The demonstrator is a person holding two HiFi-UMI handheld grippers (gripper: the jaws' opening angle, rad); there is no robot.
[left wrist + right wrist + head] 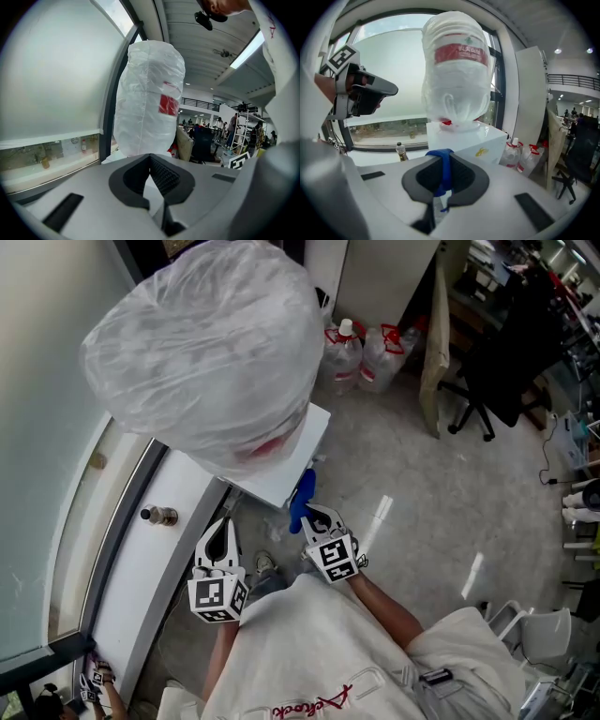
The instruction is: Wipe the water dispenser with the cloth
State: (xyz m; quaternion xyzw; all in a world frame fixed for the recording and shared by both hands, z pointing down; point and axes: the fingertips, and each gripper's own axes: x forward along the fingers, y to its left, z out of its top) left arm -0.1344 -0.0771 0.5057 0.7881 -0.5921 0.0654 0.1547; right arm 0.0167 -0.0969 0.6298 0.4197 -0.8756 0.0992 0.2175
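The water dispenser (302, 461) is a white, box-shaped cabinet standing against a window ledge (141, 568). An upturned water bottle (206, 343) sits on top of it, wrapped all over in a crinkled, translucent plastic bag. Seen from the right gripper view, the cabinet's top is glossy and its near corner faces the camera.

The right gripper (313, 516) is clamped on a blue cloth (302, 499). In its own view a folded strip of the fabric (443, 172) runs up between the two dark pads and bunches over their tips. From the head view the cloth sits at the near corner of the cabinet, just under its top edge. It may be touching the white side there, but the angle leaves that unsettled.

The left gripper (222, 523) is closed with nothing in it: its tips meet at a point (150, 158). It hangs beside the cabinet's near side, over the ledge.

A red band circles the bottle (458, 55) with white characters on it (too blurred through the plastic to read). A small yellow mark (481, 152) shows on the cabinet's side, and red script across the person's white shirt (309, 643) is likewise not legible.

A small capped bottle (159, 515) lies on the ledge.
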